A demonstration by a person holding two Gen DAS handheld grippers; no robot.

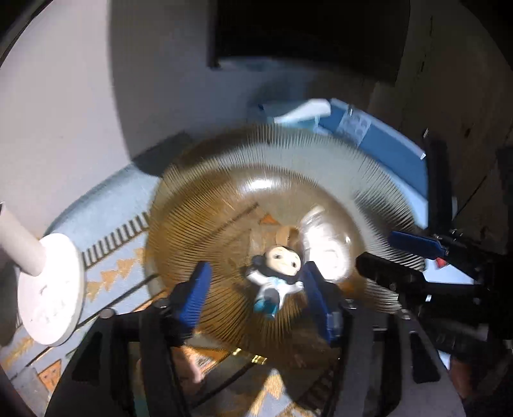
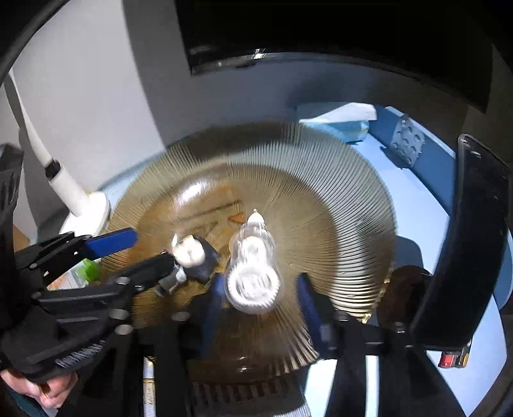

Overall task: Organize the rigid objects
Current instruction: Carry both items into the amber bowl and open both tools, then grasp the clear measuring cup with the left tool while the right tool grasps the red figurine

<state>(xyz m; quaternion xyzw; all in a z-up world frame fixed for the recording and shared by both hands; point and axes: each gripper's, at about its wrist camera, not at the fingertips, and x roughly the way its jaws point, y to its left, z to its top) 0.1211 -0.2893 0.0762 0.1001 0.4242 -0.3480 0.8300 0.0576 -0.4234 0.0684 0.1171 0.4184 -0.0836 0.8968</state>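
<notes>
A small figurine (image 1: 275, 276) with a pale face and dark hair lies in the ribbed amber glass dish (image 1: 224, 179). It lies between the blue pads of my left gripper (image 1: 256, 269), which is open; the left pad stands well clear of it. Beside it in the dish lies a clear bottle with a white cap (image 2: 253, 266). My right gripper (image 2: 259, 282) is open around it, and its right pad is apart from the bottle. Each gripper shows in the other's view: the left gripper (image 2: 152, 248) by the figurine (image 2: 192, 253), the right gripper (image 1: 375, 248) near the blurred bottle (image 1: 323, 243).
A white lamp base (image 1: 51, 288) with its stem stands left of the dish on a patterned mat (image 1: 105, 256). Behind the dish sit a blue box (image 1: 384, 144) and a blister pack (image 2: 407, 141). A tall black object (image 2: 465, 240) stands at the right. A dark screen (image 2: 320, 29) fills the back.
</notes>
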